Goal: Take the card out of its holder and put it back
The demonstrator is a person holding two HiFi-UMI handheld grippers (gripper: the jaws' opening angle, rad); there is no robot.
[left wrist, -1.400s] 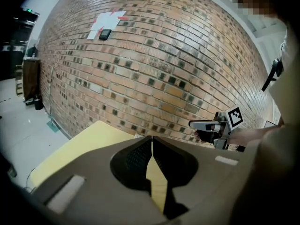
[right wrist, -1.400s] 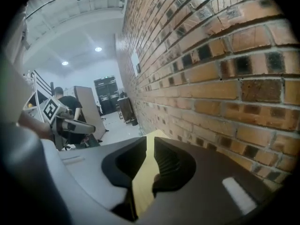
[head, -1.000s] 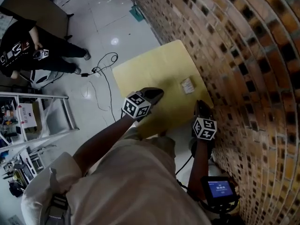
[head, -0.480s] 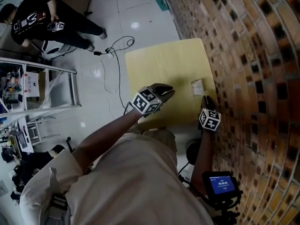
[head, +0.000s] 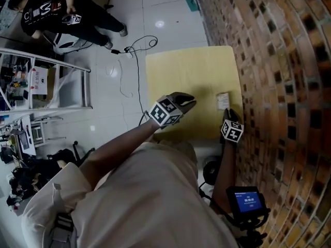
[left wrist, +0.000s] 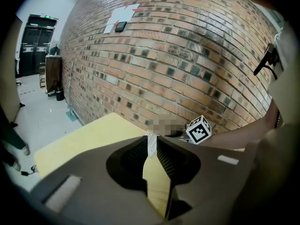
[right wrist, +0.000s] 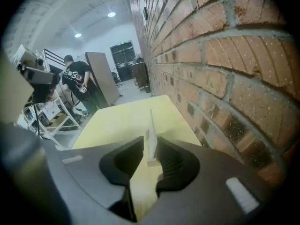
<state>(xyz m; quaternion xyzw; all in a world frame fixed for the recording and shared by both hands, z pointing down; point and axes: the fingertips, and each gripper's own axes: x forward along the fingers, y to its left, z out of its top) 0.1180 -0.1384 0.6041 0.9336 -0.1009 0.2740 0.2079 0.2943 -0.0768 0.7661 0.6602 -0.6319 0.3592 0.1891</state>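
Note:
A small white card stands upright in a low holder near the right edge of the yellow table, close to the brick wall. My right gripper is just short of it. In the right gripper view the card shows edge-on in the narrow gap between the open jaws, with the holder base below it. I see no grip on it. My left gripper hovers over the table to the card's left, open a little and empty. Through its gap the card shows further off.
The brick wall runs along the table's right side. A person in black stands far across the floor by a metal rack. A cable lies on the floor. A small screen hangs at my right arm.
The head camera has swung, so the table sits further right and higher in view. My right gripper has edged closer to the card. The left gripper keeps its distance.

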